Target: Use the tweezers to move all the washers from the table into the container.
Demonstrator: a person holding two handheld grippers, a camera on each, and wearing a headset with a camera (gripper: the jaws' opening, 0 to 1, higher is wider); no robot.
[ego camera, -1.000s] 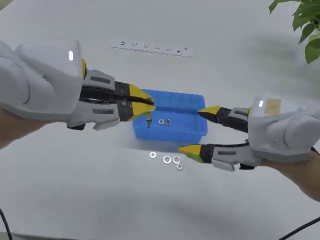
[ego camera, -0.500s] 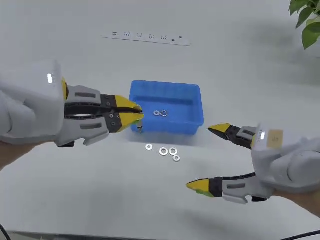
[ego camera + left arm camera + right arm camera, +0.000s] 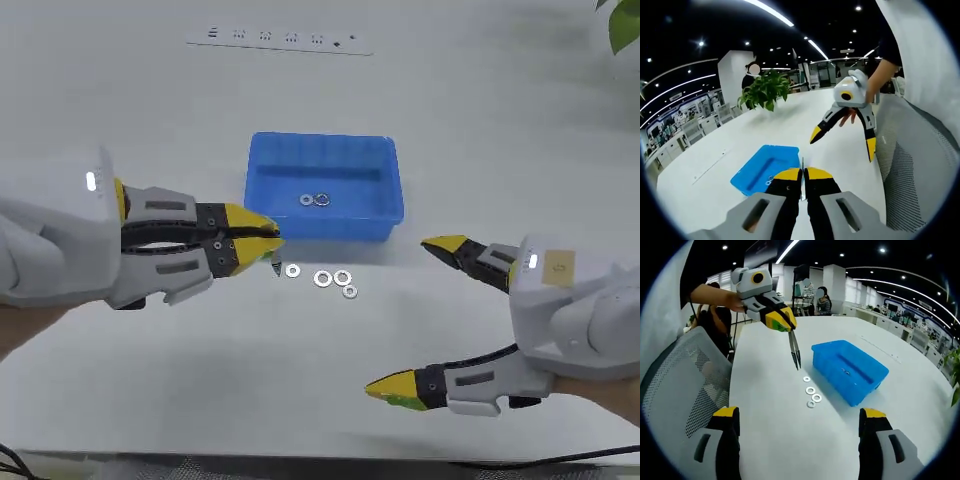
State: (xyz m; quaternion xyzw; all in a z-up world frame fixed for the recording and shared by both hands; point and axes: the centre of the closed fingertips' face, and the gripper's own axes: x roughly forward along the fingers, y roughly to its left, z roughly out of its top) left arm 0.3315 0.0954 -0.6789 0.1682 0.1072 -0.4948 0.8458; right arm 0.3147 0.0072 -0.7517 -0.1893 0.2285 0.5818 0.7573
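Since the earlier frames, the left gripper point(image 3: 262, 240) has carried the tweezers point(image 3: 275, 266) from above the container point(image 3: 330, 225) to the table point(image 3: 200, 380) in front of its left corner, while the right gripper point(image 3: 403, 314) has drawn back from the container's right side toward the person. Left jaws are pressed together on the tweezers' shank, which projects forward between the yellow tips. The points slope down and end just beside the leftmost of the four washers on the table point(image 3: 322, 279). This placement is judged to be the approach for the next pick. Whether the tweezers' points are parted cannot be told. Right jaws stand spread wide and hold nothing. This gripper is judged to be parked clear of the work. Two washers point(image 3: 313, 200) already lie flat on the container floor, touching or nearly so. The four outstanding washers lie in a loose row near the front wall, which keeps each transfer short. Washers are thin, bright metal rings lying flush on a smooth, matt white surface, so getting a point under an edge may prove awkward. The container is a shallow rectangular tray of blue plastic with rounded corners. The tweezers are slim, dark and finely pointed.
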